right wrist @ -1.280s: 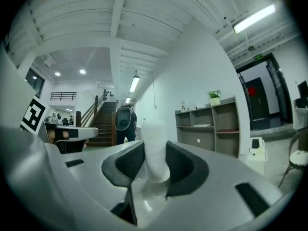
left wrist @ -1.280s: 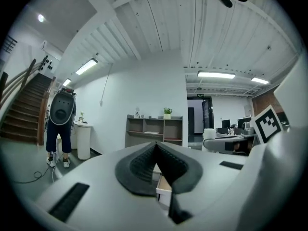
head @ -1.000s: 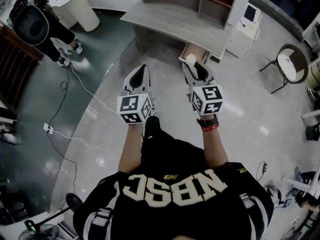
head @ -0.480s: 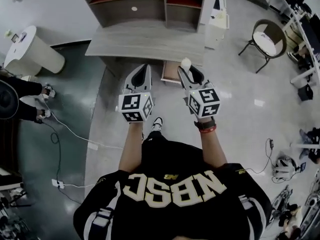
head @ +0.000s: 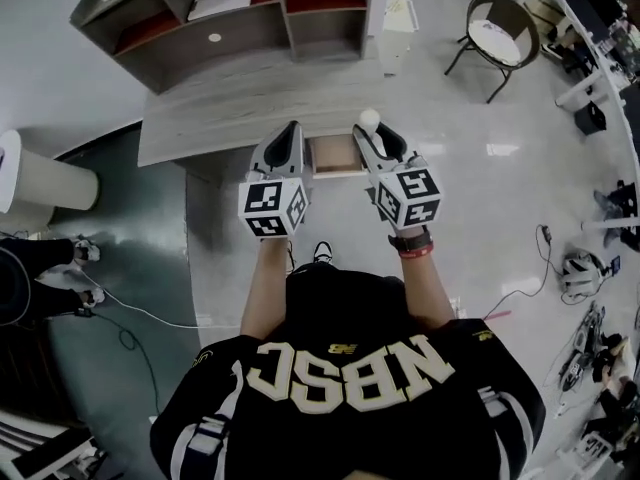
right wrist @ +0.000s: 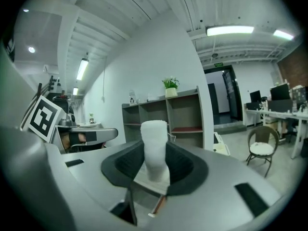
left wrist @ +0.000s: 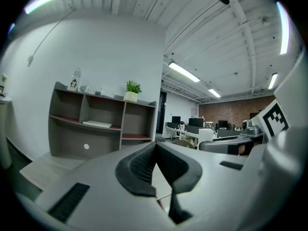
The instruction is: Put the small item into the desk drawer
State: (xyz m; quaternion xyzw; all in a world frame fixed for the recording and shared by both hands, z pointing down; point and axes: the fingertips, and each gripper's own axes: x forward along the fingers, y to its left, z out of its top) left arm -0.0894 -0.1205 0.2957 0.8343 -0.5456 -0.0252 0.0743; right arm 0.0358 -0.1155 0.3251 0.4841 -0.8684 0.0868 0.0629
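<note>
A small white cylindrical item (head: 369, 119) (right wrist: 154, 141) stands upright between the dark pads of my right gripper (head: 374, 131) (right wrist: 155, 154), which is shut on it. My left gripper (head: 291, 130) (left wrist: 155, 146) is held level beside it, its jaws closed tip to tip with nothing in them. Both point at the grey wooden desk (head: 230, 108). The desk's drawer (head: 333, 155) is pulled out, with its light wooden inside showing just below and between the two grippers.
A grey shelf unit (head: 225, 13) with red-lined shelves stands on the desk's back. A round chair (head: 497, 26) is at the far right. A white round pedestal (head: 35, 183) stands at the left, near someone's feet (head: 82, 268) and a floor cable (head: 150, 313).
The head view has swung round and closed in on the desk, so the open drawer now lies right under the gripper tips. Both grippers keep their pose, and the white item stays held.
</note>
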